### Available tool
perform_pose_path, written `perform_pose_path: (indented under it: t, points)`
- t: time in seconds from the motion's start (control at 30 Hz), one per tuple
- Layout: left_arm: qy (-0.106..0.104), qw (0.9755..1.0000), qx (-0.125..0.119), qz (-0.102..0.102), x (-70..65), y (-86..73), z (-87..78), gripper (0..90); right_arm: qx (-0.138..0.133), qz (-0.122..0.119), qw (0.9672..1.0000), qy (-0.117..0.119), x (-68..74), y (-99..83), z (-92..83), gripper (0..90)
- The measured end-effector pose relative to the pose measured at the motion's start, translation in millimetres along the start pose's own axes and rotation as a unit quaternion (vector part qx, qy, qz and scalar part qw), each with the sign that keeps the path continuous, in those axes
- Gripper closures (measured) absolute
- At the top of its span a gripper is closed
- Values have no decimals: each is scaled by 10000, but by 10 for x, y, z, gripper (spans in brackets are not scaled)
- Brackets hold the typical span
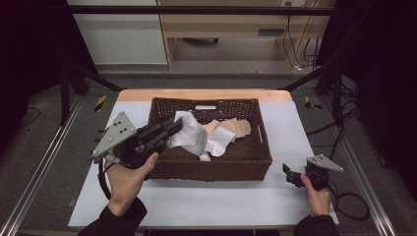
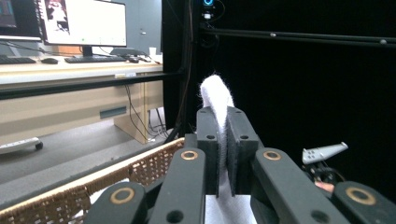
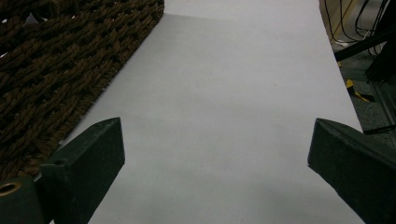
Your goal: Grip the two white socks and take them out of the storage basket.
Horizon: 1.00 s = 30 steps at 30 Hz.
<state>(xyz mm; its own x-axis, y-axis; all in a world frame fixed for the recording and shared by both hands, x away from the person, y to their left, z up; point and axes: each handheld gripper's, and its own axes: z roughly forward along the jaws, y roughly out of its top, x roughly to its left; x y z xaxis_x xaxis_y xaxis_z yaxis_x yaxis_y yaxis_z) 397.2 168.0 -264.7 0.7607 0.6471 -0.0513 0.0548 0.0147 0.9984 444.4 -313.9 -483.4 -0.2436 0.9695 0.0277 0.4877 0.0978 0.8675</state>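
The left gripper (image 1: 173,126) hangs over the 9 o'clock rim of the basket (image 1: 211,167), its fingers (image 2: 208,140) pinching a white cloth (image 1: 194,137) that rises from the basket's middle, with a tuft poking up past the fingertips in the left gripper view. A tan cloth (image 1: 236,128) lies in the basket toward 2 o'clock of the white one. The right gripper (image 1: 287,173) rests on the tabletop (image 1: 206,201) at the basket's 4 o'clock, its fingers (image 3: 88,163) spread wide over bare surface.

1. Your right gripper (image 3: 217,172): jaws spread wide at the lower corners.
2. White table surface (image 3: 224,93) between them.
3. Brown wicker basket (image 3: 56,60), upper left.
4. Cables (image 3: 345,18), upper right.
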Motion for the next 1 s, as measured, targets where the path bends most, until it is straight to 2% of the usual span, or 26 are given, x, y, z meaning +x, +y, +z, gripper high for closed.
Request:
perform_pose_path:
  t: [0.3, 0.57, 0.67, 0.7, 1.0]
  points:
    - [-129, 9999, 17, 35, -81, -113, -180, 847, 6, 3, 10000, -6, -2, 0, 0, 42]
    - [-334, 9994, 106, 76, -206, -208, -308, 847, 6, 4, 10000, -10, -1, 0, 0, 42]
    - [-419, 9988, 225, 95, -261, -284, -328, 847, -10, -6, 10000, -16, -3, -1, 1, 42]
    - [-494, 9983, 306, 40, -284, -332, -328, 847, -12, -8, 10000, -23, -1, -1, 0, 42]
    - [-528, 9961, 712, 28, -339, -562, -295, 847, -16, 17, 10000, -16, 3, -1, -5, 42]
